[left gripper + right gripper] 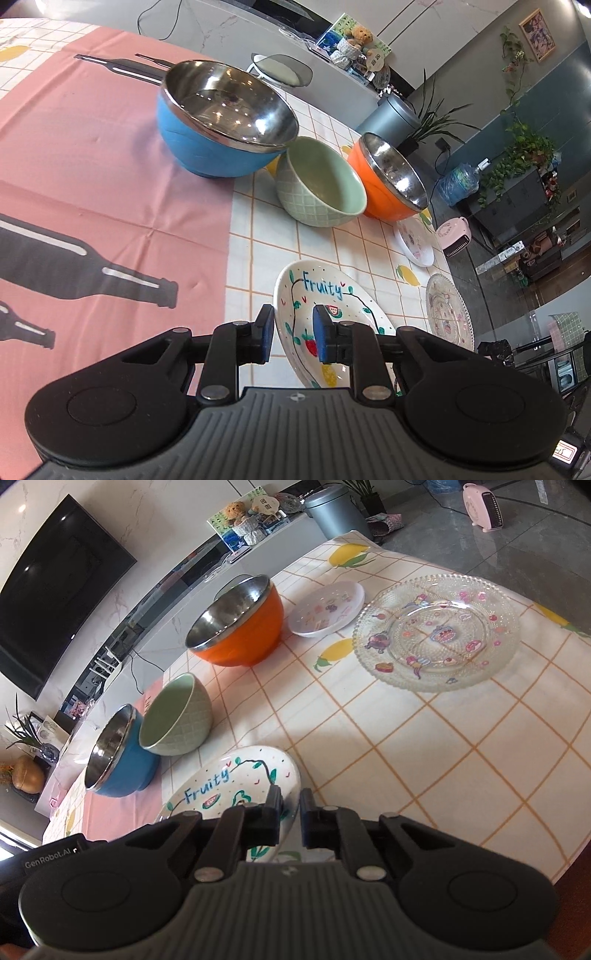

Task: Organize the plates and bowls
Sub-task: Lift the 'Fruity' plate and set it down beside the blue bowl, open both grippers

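While the right gripper pinches one rim of the Fruity plate, its jaws nearly closed on it, the left gripper clamps the opposite rim, jaws narrowly apart. The plate sits tilted over the table. Beyond stand blue, green and orange bowls in a row; a white plate and glass plate lie near the far edge.

The white "Fruity" plate, painted with fruit and vines, sits tilted, its rim between both pairs of tongs. Beyond it stand three upright bowls in a row: blue steel-lined bowl, pale green ceramic bowl, orange steel-lined bowl. Past the orange bowl lie a small white plate and a clear glass plate with stickers.
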The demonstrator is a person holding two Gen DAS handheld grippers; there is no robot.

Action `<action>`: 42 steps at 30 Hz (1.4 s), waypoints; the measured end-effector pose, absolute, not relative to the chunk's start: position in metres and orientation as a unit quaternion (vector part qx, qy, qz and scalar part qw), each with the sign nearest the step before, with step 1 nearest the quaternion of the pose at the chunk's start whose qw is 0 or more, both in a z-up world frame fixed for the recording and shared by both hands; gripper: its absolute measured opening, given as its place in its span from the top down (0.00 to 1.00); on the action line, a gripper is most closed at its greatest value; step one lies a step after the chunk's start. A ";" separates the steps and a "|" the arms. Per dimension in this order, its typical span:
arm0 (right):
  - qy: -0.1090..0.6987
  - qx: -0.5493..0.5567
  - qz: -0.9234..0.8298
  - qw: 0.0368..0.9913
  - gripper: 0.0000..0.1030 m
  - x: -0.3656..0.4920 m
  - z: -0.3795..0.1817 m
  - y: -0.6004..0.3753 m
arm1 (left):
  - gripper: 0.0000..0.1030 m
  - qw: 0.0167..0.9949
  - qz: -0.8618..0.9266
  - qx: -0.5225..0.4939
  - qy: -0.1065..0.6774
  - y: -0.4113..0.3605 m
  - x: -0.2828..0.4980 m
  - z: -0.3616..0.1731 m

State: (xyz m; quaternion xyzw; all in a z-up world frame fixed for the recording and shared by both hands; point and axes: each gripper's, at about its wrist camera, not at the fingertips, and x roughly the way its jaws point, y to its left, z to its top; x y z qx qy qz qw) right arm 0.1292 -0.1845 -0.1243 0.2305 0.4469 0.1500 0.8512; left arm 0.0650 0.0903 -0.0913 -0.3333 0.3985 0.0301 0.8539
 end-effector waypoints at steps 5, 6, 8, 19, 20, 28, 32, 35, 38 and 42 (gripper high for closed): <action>0.446 0.218 0.176 0.850 0.92 0.116 -0.116 -0.161 | 0.76 0.853 0.050 -0.347 0.386 0.111 0.042 -0.087; 0.446 0.214 0.183 0.850 0.92 0.114 -0.115 -0.154 | 0.76 0.853 0.054 -0.351 0.384 0.116 0.037 -0.086; 0.447 0.209 0.193 0.848 0.92 0.110 -0.113 -0.143 | 0.76 0.851 0.065 -0.358 0.378 0.125 0.028 -0.086; 0.464 0.173 0.242 0.834 0.92 0.090 -0.114 -0.084 | 0.76 0.839 0.111 -0.380 0.373 0.164 -0.007 -0.100; 0.466 0.171 0.244 0.833 0.92 0.089 -0.115 -0.080 | 0.76 0.839 0.114 -0.379 0.374 0.166 -0.009 -0.101; 0.486 0.154 0.249 0.823 0.92 0.082 -0.125 -0.065 | 0.76 0.835 0.120 -0.381 0.378 0.174 -0.022 -0.113; 0.495 0.152 0.248 0.819 0.92 0.081 -0.129 -0.064 | 0.76 0.837 0.124 -0.371 0.382 0.174 -0.023 -0.114; 0.498 0.150 0.247 0.818 0.92 0.082 -0.132 -0.063 | 0.76 0.836 0.125 -0.372 0.384 0.174 -0.022 -0.116; 0.499 0.150 0.245 0.818 0.92 0.083 -0.134 -0.063 | 0.76 0.835 0.126 -0.369 0.388 0.173 -0.019 -0.120; 0.497 0.147 0.241 0.821 0.92 0.084 -0.135 -0.062 | 0.76 0.836 0.128 -0.364 0.391 0.169 -0.014 -0.123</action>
